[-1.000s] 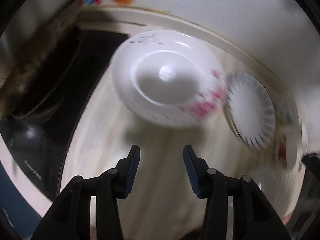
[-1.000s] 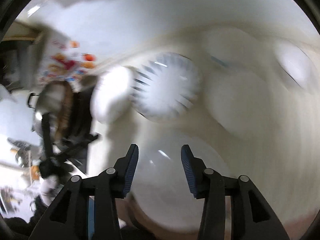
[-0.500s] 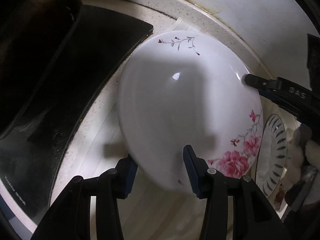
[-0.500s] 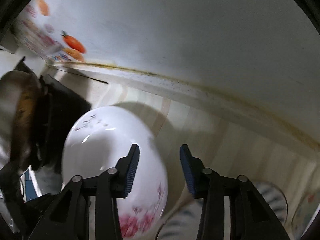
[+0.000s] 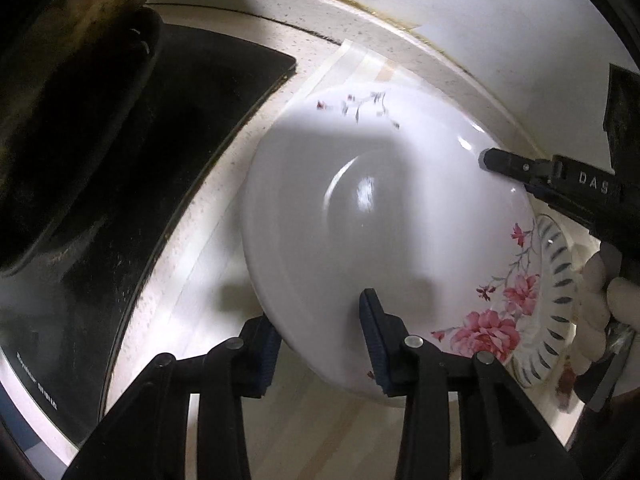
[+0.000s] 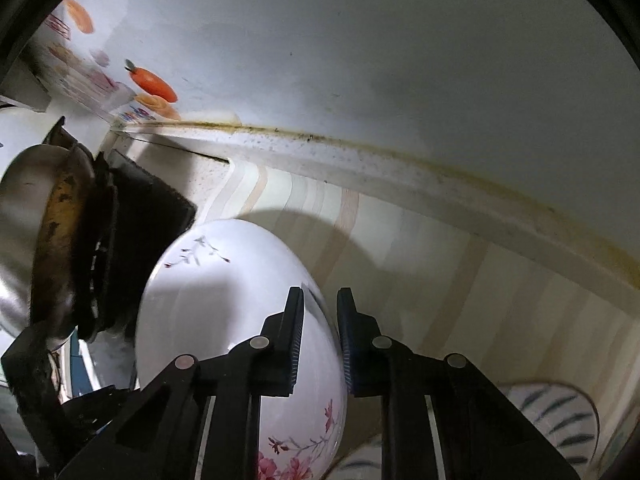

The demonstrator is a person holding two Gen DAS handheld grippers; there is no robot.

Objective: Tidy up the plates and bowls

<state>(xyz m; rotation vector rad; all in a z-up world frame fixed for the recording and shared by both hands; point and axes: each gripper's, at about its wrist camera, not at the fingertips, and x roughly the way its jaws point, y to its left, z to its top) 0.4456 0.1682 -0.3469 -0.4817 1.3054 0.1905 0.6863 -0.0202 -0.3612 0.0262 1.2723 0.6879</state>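
Observation:
A large white plate with pink flowers [image 5: 380,220] lies on the pale striped counter [image 5: 320,432], beside the black stove. My left gripper [image 5: 320,344] straddles its near rim, one finger outside and one over the inside; its jaws are closing and I cannot see the pads pressing. The right gripper [image 5: 486,160] comes in from the right onto the far rim. In the right wrist view the right gripper [image 6: 320,320] is closing and pinches the plate's [image 6: 224,300] rim between its blue pads. A smaller plate with dark rim stripes [image 5: 556,280] lies partly under the big one.
The black stove top [image 5: 180,140] with a dark pan [image 5: 60,120] fills the left. The white wall [image 6: 360,60] runs close behind the counter. A gloved hand [image 5: 600,292] holds the right gripper. The striped plate [image 6: 560,412] shows at the lower right.
Both grippers dropped onto the flowered plate. The right gripper swung over to its rim and narrowed onto it. The left jaws narrowed slightly, and the plate's look has shifted as if tilting.

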